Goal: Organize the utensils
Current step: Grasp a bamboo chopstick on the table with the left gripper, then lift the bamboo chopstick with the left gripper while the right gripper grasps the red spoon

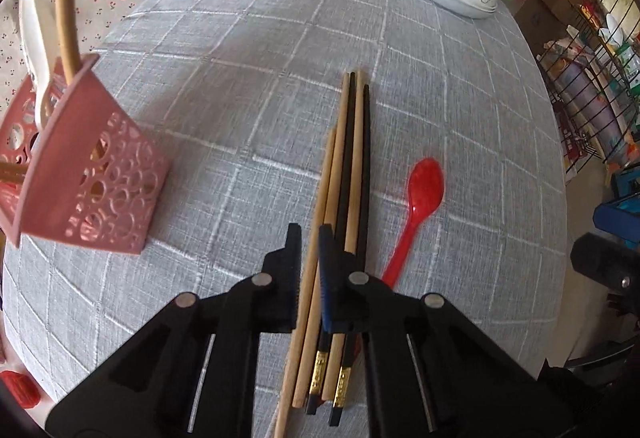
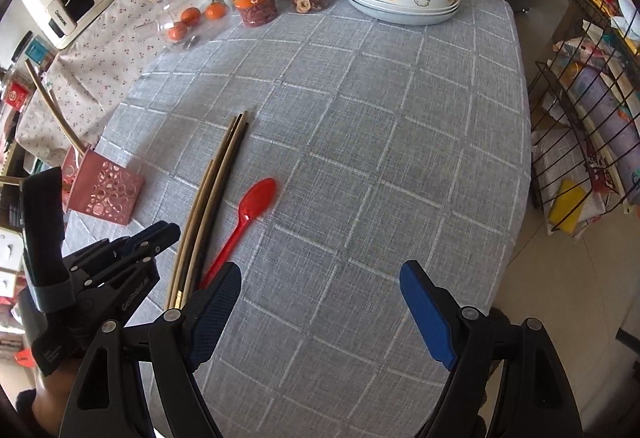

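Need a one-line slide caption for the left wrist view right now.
Left gripper closing its fingers around a wooden chopstick in the bundle, red spoon alongside, pink utensil holder waiting at left.

Both wrist views over perhaps one tablecloth [image 1: 248, 86]

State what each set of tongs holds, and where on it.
Left tongs: closed around the pale wooden chopsticks lying on the cloth, near their thick handle ends. Right tongs: open, holding nothing.

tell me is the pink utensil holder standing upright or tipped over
Upright. The pink utensil holder stands on its base on the grey tablecloth, open top up, with a wooden handle sticking out above its rim.
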